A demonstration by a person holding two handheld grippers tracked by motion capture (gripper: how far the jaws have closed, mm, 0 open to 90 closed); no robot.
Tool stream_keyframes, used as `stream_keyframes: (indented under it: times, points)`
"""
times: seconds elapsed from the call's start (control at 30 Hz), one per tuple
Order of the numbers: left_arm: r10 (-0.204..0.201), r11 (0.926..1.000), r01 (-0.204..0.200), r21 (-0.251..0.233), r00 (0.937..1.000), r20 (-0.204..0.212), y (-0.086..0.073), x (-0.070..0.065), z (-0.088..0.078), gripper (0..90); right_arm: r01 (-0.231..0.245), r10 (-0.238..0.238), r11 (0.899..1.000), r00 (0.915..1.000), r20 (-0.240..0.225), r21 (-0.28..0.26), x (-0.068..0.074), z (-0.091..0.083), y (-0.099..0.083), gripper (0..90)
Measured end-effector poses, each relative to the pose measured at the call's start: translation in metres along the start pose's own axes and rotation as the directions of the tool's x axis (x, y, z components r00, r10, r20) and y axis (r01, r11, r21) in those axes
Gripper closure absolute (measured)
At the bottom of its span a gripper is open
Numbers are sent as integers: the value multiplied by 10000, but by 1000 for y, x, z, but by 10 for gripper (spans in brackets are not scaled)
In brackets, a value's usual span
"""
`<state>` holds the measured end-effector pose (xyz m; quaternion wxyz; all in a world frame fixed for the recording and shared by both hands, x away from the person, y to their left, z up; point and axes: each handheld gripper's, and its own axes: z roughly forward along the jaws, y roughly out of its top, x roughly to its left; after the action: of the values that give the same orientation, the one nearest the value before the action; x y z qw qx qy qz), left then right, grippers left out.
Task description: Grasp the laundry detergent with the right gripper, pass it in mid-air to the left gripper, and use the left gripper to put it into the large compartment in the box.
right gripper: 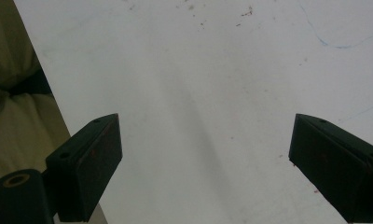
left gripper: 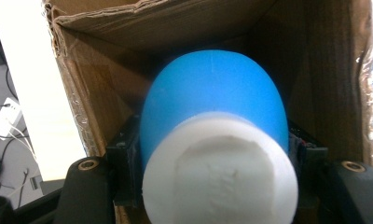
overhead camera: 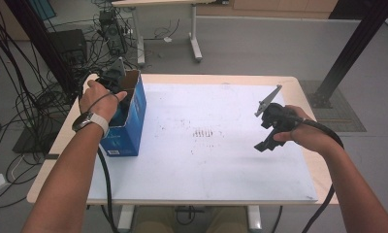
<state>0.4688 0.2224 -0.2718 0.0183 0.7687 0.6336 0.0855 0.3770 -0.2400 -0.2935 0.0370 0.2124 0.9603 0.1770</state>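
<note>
Left gripper [left gripper: 212, 186] jaws pinch a blue-and-white bulb [left gripper: 215, 135] (inside the cardboard box [left gripper: 105, 56]).

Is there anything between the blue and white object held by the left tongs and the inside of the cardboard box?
Nothing visible: the left tongs grip the blue and white object already inside the cardboard box.

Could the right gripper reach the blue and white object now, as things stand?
Probably not directly: the blue and white object sits inside the cardboard box, clamped by the left gripper, while the open right gripper is across the table.
</note>
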Motion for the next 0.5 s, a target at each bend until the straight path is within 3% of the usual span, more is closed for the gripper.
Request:
stream_keyframes:
  times: [0.5]
  points:
    - [37, 10000, -37, 17, 10000, 45, 1, 2, 0, 368, -13, 13, 10000, 10000, -20, 32, 0, 1, 0, 95]
